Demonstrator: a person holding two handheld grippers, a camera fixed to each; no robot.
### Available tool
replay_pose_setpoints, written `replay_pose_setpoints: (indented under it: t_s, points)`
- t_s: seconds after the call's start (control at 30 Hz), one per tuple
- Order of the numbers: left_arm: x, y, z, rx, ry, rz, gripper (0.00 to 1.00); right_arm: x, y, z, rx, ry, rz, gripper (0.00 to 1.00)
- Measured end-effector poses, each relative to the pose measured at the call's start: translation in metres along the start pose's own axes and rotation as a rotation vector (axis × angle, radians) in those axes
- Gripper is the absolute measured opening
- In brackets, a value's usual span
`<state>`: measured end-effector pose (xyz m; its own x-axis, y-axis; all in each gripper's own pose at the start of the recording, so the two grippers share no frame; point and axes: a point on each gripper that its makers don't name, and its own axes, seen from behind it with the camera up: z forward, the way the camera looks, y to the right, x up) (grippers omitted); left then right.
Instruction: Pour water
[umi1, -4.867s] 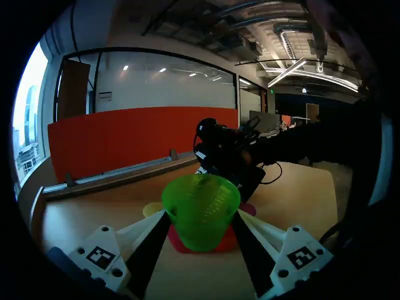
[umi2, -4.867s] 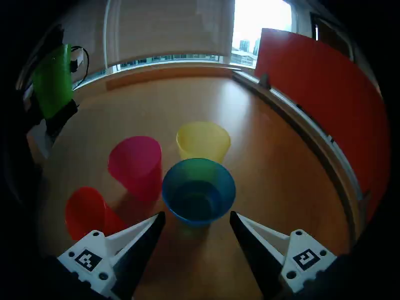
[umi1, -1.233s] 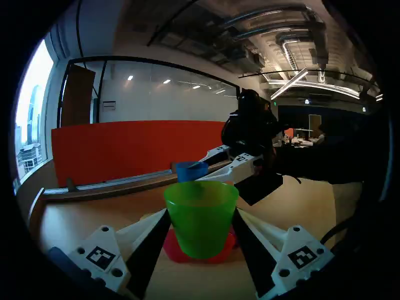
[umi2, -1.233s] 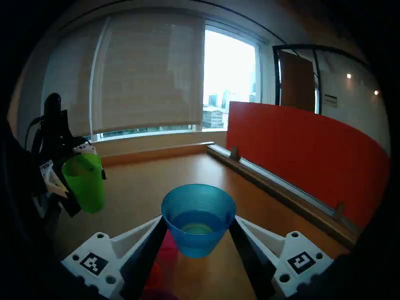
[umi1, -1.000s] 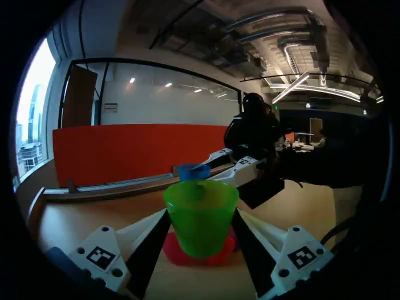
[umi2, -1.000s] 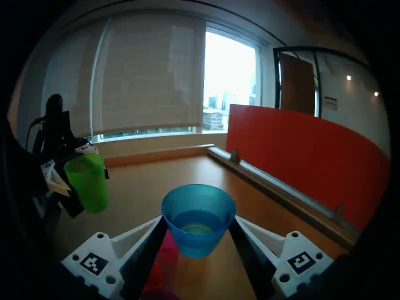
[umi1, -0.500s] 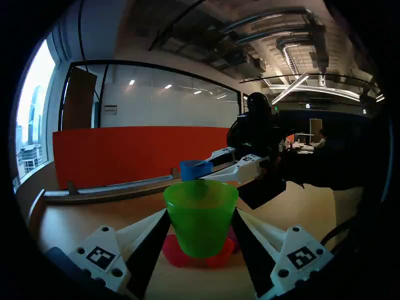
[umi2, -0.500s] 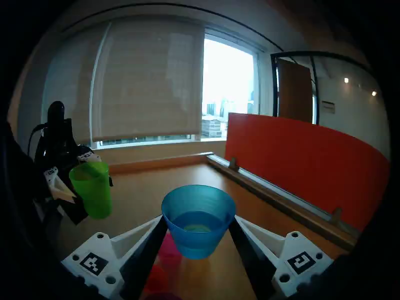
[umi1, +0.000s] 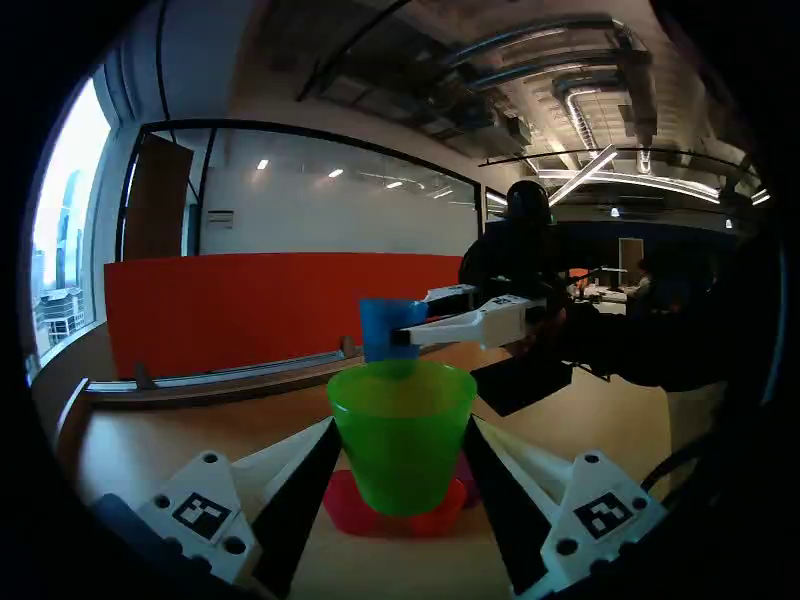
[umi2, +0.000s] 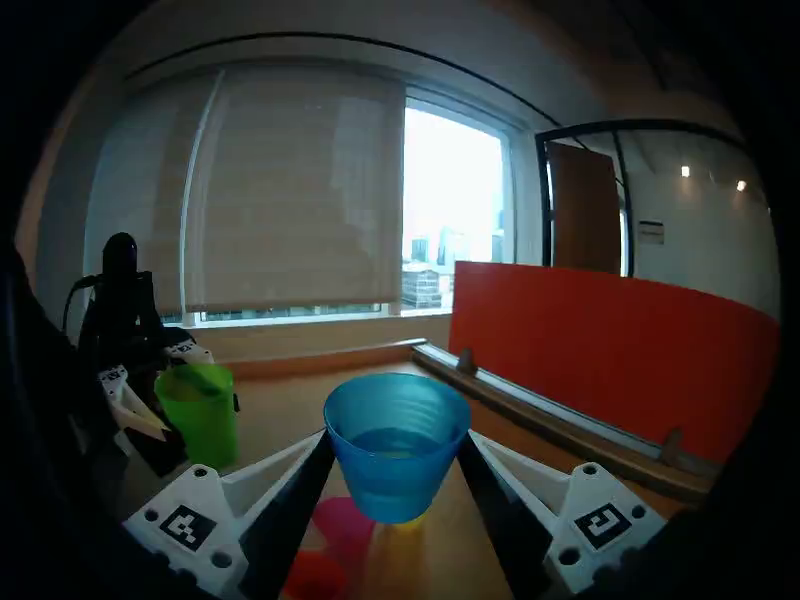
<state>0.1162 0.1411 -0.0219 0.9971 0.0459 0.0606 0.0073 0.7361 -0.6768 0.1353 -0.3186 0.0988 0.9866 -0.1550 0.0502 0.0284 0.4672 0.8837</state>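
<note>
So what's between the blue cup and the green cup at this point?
Nothing; in the right gripper view, bare table shows between the green cup and the blue cup.

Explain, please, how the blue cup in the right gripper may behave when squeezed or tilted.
The blue cup looks like thin plastic, so a harder squeeze probably flexes it. It holds some water, so tilting would likely spill it.
</note>
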Motion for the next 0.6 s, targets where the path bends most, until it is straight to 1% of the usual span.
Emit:
replay_pose_setpoints:
  t_s: [0.6]
  points:
    - [0.001, 0.001, -0.001, -0.002, 0.0, 0.001, 0.82, 0.02, -0.008, 0.001, 0.01, 0.067, -0.016, 0.88]
